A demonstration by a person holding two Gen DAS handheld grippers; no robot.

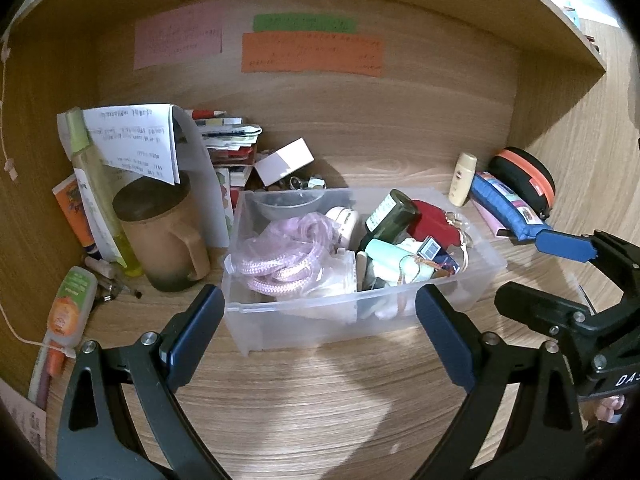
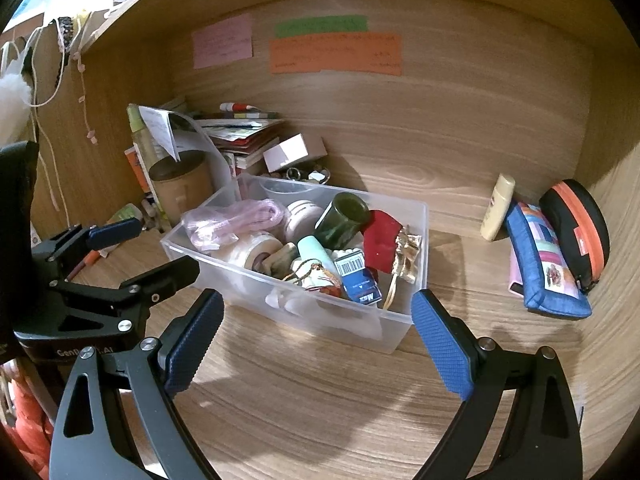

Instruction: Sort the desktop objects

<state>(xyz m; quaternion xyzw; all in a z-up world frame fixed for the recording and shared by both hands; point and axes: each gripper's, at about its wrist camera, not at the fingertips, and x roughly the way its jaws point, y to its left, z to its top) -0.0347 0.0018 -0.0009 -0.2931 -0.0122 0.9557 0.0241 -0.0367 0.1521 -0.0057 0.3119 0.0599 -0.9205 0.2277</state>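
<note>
A clear plastic bin stands mid-desk, holding pink cord in a bag, a dark green bottle, a red pouch, a blue box and other small items. My left gripper is open and empty just in front of the bin; it also shows in the right wrist view. My right gripper is open and empty at the bin's near corner; it also shows in the left wrist view.
Left of the bin stand a brown mug, a yellow-green bottle, tubes and stacked papers. To the right stand a cream bottle, a blue pouch and a black-orange case. Wooden walls enclose the desk.
</note>
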